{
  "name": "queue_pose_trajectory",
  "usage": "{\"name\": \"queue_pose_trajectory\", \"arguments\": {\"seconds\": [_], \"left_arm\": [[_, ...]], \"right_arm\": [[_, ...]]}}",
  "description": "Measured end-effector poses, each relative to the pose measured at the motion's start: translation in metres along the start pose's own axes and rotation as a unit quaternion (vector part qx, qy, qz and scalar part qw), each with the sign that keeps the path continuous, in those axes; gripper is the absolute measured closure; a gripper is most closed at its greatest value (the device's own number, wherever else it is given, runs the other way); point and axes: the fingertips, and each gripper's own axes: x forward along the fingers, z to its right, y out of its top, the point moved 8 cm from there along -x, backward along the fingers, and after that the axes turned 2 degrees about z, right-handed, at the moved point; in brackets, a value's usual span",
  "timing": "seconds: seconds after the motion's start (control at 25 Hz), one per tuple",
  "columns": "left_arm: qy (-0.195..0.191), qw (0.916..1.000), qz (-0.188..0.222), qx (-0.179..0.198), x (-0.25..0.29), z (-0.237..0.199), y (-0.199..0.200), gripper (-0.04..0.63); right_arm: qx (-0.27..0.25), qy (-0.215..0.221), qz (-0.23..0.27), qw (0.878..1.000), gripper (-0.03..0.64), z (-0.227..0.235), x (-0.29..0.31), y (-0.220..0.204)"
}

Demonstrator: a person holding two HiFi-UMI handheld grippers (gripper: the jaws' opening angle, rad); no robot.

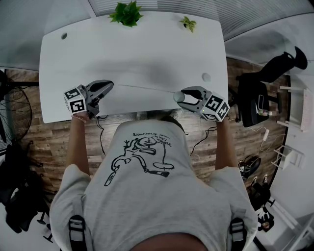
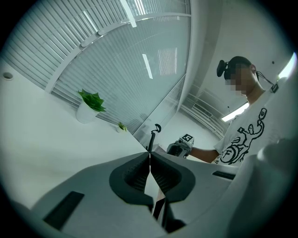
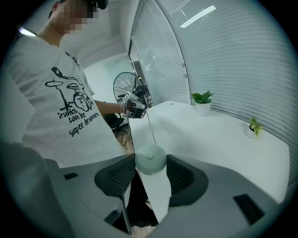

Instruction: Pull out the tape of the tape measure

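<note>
A round pale tape measure case (image 1: 178,96) sits between the fingers of my right gripper (image 1: 180,94), which is shut on it above the near right part of the white table (image 1: 132,54). In the right gripper view the case (image 3: 150,159) fills the gap in my right gripper (image 3: 150,161). A thin tape (image 1: 144,88) runs from it leftwards to my left gripper (image 1: 109,87). That gripper (image 2: 150,159) is shut on the tape's end, seen edge-on. Each gripper shows in the other's view: the right gripper (image 2: 182,145) and the left gripper (image 3: 132,106), with the tape (image 3: 150,128) stretched between.
Two small potted plants (image 1: 126,13) (image 1: 188,23) stand at the table's far edge. A floor fan (image 1: 12,112) is to the left and a black chair (image 1: 255,98) to the right. The person's body is close to the near edge.
</note>
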Motion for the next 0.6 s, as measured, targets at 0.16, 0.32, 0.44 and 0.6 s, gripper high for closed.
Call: {"name": "queue_pose_trajectory", "arguments": {"seconds": [0.16,0.32,0.44,0.6], "left_arm": [[0.004,1.0000,0.003,-0.001,-0.004,-0.003,0.000,0.571],[0.009,0.9999,0.005,-0.003,-0.008,-0.007,0.000,0.571],[0.017,0.9998,0.003,-0.003,-0.010,-0.006,0.002,0.571],[0.023,0.9997,0.005,-0.003,-0.014,-0.010,0.003,0.571]], "right_arm": [[0.000,0.000,-0.002,1.000,0.396,0.001,-0.002,0.000],[0.001,0.000,-0.005,1.000,0.396,0.003,-0.002,0.000],[0.001,0.000,-0.006,1.000,0.396,0.004,-0.002,-0.001],[0.000,-0.001,-0.009,1.000,0.396,0.005,-0.002,-0.001]]}}
